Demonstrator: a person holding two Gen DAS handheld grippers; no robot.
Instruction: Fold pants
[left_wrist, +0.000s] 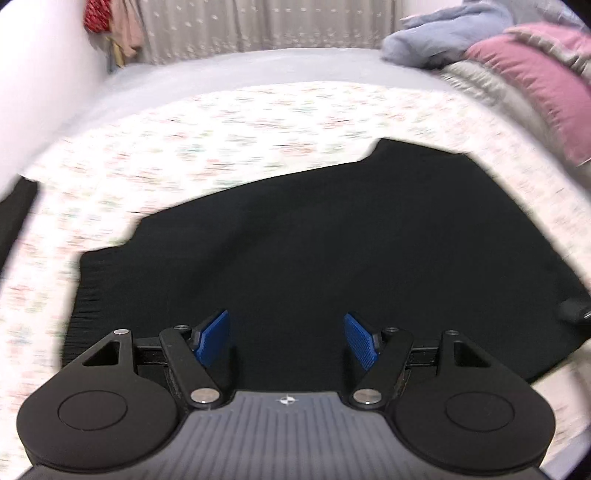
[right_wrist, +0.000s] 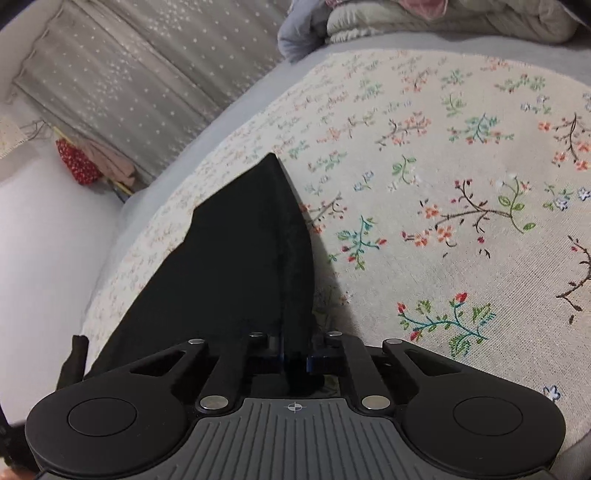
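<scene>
- My right claw (right_wrist: 295, 360) was clenched on a raised edge of the black pants (right_wrist: 236, 266); the cloth ran up out of the jaws as a dark ridge and ended in a point further off.
- My left claw (left_wrist: 287, 341) stood released, its blue pads (left_wrist: 360, 343) well apart with nothing between them, hovering just above the flat spread of the pants (no cloth pinched there, as far as I could see).
- The pants lay on the bed, on a flowered sheet (right_wrist: 461, 192), already looking doubled into a broad dark panel with a gathered waistband (left_wrist: 79, 317) at the left in the left wrist view.
- I judged the step in hand to be a fold midway: one edge lifted, the rest lying flat.
- The next move, I reckoned, called for carrying the lifted edge across and laying it square on the flat part, with the free claw ready to pin or smooth the cloth so it did not drag.
- Beyond the sheet lay piled bedding (left_wrist: 535, 81), and a pale curtain (right_wrist: 140, 74) hung behind the bed.
</scene>
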